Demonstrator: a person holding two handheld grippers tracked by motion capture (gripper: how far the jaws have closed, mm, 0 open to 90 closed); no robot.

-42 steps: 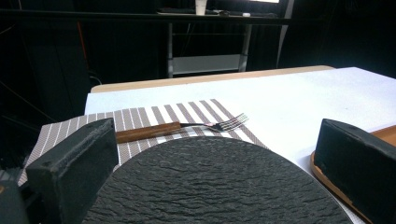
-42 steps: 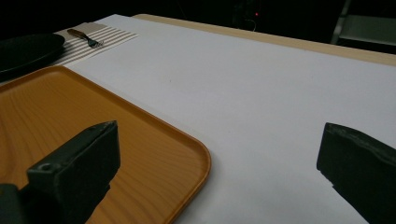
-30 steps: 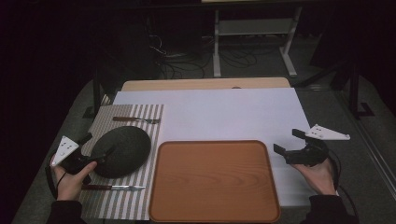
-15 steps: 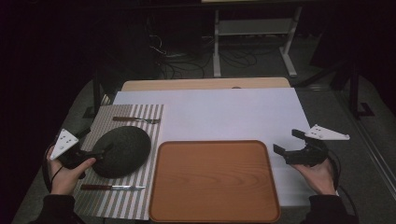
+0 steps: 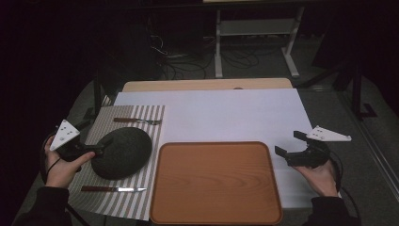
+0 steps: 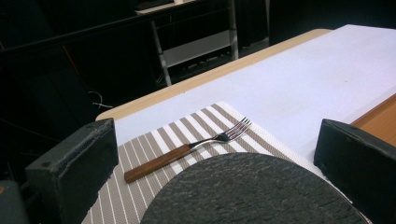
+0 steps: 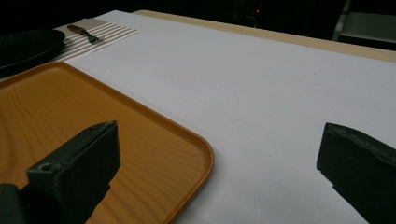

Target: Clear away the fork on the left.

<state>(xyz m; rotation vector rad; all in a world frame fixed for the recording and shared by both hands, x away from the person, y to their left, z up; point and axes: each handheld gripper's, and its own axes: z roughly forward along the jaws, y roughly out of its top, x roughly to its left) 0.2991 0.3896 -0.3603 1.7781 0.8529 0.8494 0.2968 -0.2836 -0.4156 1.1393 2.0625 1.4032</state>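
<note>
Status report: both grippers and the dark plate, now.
Left gripper open at the plate edge. Right gripper open, idle beside tray. Fork and knife clear.

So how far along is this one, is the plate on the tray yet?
Not yet. Nothing looks done: the tray is bare, and the fork and knife lie on the striped mat. In hand: the left gripper is at the plate's left edge, jaws open to either side of it, not closed. The right gripper hovers open beside the tray. Gripping and moving the plate remains.
</note>
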